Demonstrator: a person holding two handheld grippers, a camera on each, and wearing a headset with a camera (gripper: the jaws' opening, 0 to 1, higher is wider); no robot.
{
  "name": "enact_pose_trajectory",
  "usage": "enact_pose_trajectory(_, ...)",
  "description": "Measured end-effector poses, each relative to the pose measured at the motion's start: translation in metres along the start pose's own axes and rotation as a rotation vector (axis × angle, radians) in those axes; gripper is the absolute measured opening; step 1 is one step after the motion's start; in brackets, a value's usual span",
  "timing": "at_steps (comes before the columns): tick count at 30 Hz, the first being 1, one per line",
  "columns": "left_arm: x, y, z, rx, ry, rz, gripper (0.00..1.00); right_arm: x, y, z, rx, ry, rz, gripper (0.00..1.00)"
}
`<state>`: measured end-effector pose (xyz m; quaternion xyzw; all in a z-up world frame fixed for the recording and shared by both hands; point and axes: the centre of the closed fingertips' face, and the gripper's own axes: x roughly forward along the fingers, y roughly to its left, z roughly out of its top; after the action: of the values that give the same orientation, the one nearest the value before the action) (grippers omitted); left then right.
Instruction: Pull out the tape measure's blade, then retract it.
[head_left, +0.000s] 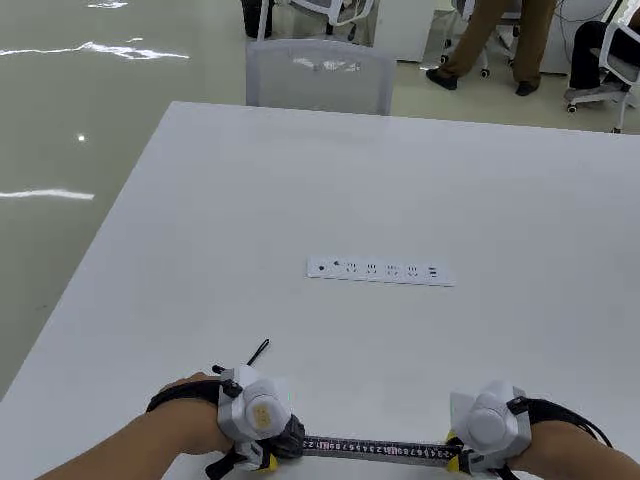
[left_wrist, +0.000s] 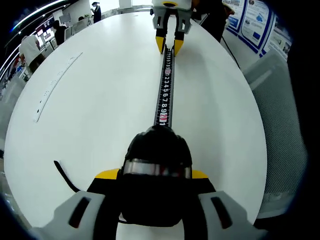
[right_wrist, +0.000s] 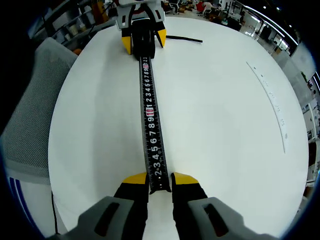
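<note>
A black tape measure case (left_wrist: 157, 170) sits between the yellow-tipped jaws of my left gripper (left_wrist: 155, 176), which is shut on it. Its numbered blade (left_wrist: 165, 85) runs out flat over the white table to my right gripper (left_wrist: 170, 45). In the right gripper view the blade (right_wrist: 150, 115) ends between the yellow tips of my right gripper (right_wrist: 159, 182), shut on the blade's end, and the case (right_wrist: 143, 37) is at the far end. In the head view the blade (head_left: 375, 449) spans the table's near edge from the left gripper (head_left: 262, 450) to the right gripper (head_left: 465, 455).
A white power strip (head_left: 380, 271) lies mid-table. A thin black strap (head_left: 258, 351) lies just beyond the left gripper. A grey mesh chair (head_left: 320, 75) stands at the table's far edge, with seated and standing people behind it at the back right.
</note>
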<state>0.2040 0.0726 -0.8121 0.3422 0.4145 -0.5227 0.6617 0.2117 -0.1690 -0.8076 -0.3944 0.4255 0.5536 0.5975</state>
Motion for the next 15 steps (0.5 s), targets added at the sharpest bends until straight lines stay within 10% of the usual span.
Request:
enact_pose_trajectory(11,-0.013,0.012,-0.016,-0.063,-0.002,0.035,0.58,-0.003,-0.006,-0.011,0.026,0.01,-0.049,0.32)
enact_pose_trajectory(15,-0.024,0.011,-0.01,-0.156,-0.067,0.052,0.67,-0.006,-0.006,-0.021,0.094,0.016,-0.055,0.44)
